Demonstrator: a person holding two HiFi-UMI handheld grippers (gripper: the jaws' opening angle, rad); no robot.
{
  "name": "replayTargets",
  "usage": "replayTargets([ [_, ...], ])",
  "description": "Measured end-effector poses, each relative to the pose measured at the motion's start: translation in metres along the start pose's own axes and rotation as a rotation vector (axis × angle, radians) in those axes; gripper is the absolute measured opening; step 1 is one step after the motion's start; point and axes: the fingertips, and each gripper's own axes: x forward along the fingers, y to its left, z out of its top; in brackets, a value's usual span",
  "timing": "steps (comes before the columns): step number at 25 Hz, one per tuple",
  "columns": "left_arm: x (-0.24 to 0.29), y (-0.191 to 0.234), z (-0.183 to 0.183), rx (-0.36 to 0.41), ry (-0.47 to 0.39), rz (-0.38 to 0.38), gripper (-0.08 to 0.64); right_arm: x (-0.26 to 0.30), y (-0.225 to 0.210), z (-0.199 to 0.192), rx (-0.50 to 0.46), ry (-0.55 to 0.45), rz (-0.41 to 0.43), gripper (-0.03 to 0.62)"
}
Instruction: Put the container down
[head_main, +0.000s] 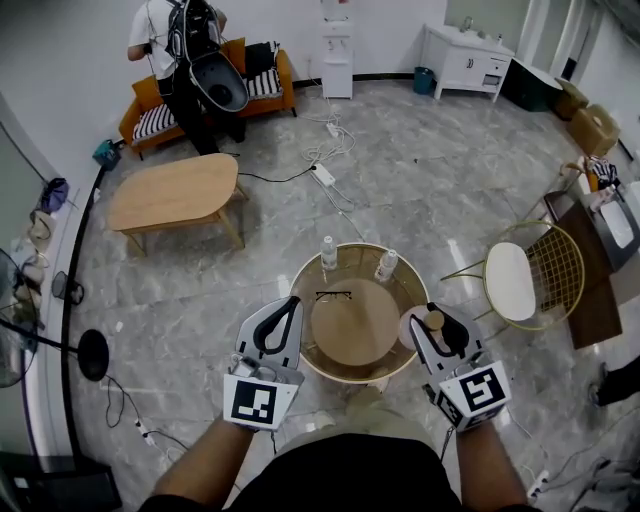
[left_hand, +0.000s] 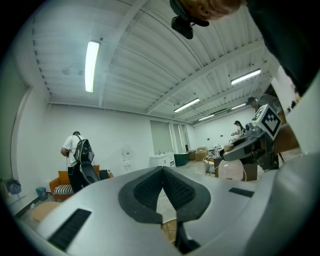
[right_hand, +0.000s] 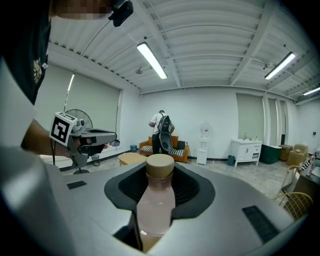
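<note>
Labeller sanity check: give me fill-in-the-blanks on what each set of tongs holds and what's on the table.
Of the left tongs and right tongs, the ___ pair grips the pink bottle.
The other pair holds ___.
On the round table stand ___ other bottles.
Missing: right; nothing; two.

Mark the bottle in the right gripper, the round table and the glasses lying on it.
pink bottle (right_hand: 155, 210), right gripper view, its body below the cap.
round table (head_main: 355, 330), head view, bare wooden middle.
glasses (head_main: 333, 295), head view, the frame's bridge.
</note>
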Motion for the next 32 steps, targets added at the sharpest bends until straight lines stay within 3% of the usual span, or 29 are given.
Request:
replayTargets([
  [17,0.073,-0.004,-0.058,-0.003,0.066,0.008,0.015,0.067,-0.042,-0.059,-0.003,0.100,0.052,0.144],
  [32,0.103,-0.015,-0.112,-0.016,0.147,0.014,0.015,0.103,-0.064,-0.125,0.084,0.155,0.049,0.144],
])
